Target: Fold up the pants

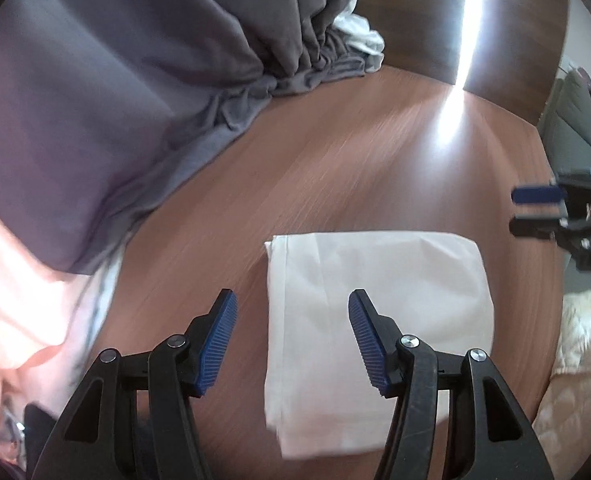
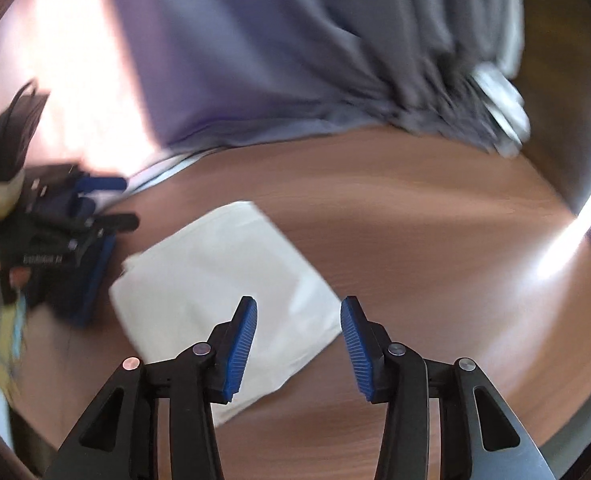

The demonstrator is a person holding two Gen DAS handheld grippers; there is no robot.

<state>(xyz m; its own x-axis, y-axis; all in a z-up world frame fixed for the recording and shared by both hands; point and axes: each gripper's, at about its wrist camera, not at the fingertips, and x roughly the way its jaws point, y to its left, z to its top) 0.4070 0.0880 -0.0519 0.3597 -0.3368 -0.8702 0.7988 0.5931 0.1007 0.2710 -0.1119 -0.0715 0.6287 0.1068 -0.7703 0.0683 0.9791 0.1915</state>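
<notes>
Folded white cloth pants (image 1: 375, 320), a flat rectangular packet, lie on the round brown wood-grain table (image 1: 375, 152), with no pad on them. Left black two-finger gripper with blue ribbed pads (image 1: 293, 344): jaws apart, nothing between them, hovering above the packet's near edge. Right black two-finger gripper with blue ribbed pads (image 2: 298, 350): likewise released and empty, over the packet's corner; the view is blurred. Grey gathered curtain (image 1: 115, 100) hangs beyond the packet, at the table's far side. Judgement: the folding looks complete or nearly so. To finish well, keep both jaws wide while withdrawing, lift clear before moving sideways, and avoid snagging the top layer, lest the fold open.
</notes>
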